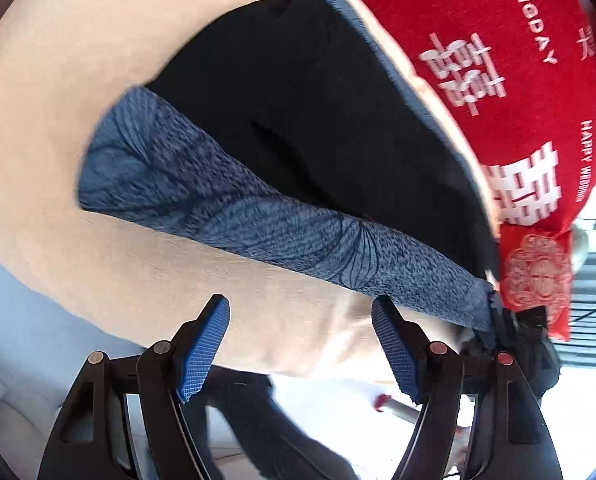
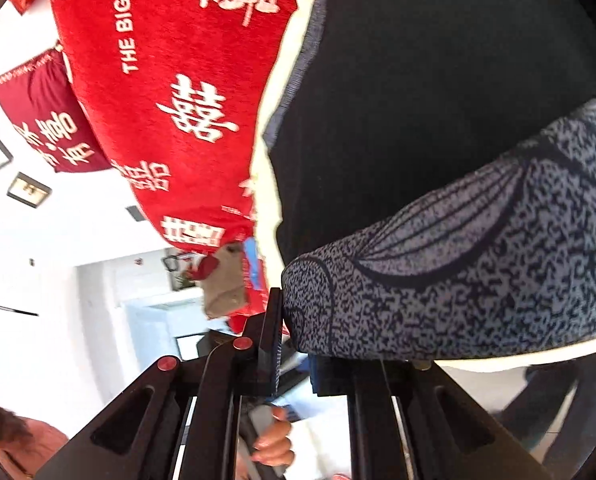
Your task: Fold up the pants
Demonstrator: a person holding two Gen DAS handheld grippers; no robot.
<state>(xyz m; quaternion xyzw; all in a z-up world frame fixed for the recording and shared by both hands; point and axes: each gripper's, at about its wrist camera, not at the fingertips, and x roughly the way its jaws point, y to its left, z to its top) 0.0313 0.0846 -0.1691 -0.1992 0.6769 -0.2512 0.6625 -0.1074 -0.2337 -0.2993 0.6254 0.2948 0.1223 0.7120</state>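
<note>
The right claw is clamped on the patterned edge of the pants, which stretch away to its right; the left claw gapes empty, the pants lying just ahead of its fingertips

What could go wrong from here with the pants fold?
1. The right hand-held gripper is shut on just the edge of the patterned band of the pants; a tug may slip it free.
2. The left hand-held gripper is open with nothing between its pads, so the far end of the band could drag and skew the fold.
3. The red blanket lies right beside the pants and may snag.
</note>
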